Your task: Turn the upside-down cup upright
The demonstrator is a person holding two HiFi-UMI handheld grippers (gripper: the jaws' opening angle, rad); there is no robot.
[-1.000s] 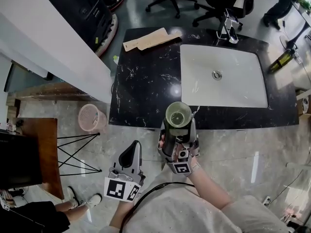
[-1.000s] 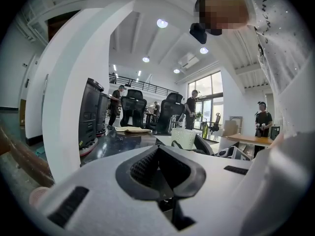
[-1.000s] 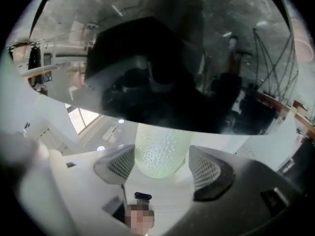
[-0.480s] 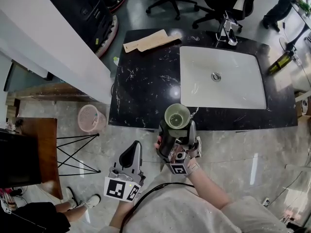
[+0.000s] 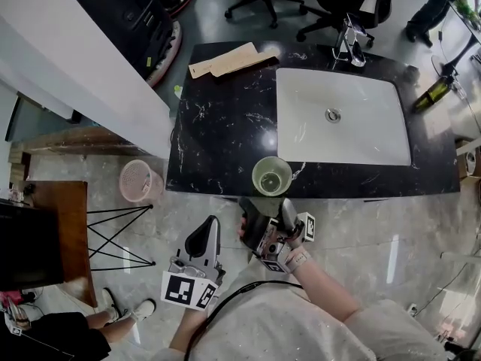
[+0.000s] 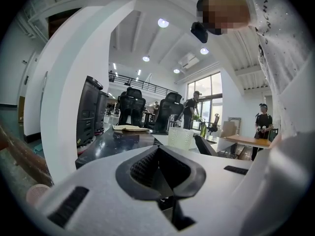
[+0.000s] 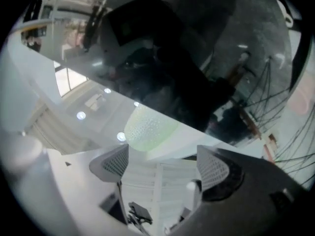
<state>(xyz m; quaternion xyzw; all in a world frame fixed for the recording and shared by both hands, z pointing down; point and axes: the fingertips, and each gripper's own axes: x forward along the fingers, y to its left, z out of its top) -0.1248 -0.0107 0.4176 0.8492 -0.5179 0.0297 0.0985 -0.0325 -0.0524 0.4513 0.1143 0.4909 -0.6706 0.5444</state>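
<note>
The pale green dimpled cup (image 5: 272, 176) stands upright, mouth up, at the front edge of the black marble counter (image 5: 225, 126). My right gripper (image 5: 268, 211) hangs just in front of the counter, apart from the cup. Its jaws are opening and nothing is between them. In the right gripper view the cup (image 7: 150, 127) shows beyond the spread fingertips of that gripper (image 7: 162, 165). My left gripper (image 5: 201, 241) stays lower left, off the counter, its jaws together and empty. From the left gripper view the cup (image 6: 180, 137) shows on the counter ahead.
A white sink (image 5: 342, 119) with a faucet (image 5: 350, 42) fills the counter's right half. Brown paper (image 5: 225, 60) lies at its back left. A pink basket (image 5: 141, 181) and a black wire stand (image 5: 120, 235) are on the floor at left. A green bottle (image 5: 436, 92) stands at the right.
The right gripper let go of the cup, which now stands on the counter's front edge. The gripper drew back toward the person with its jaws spread. The left gripper kept still.
</note>
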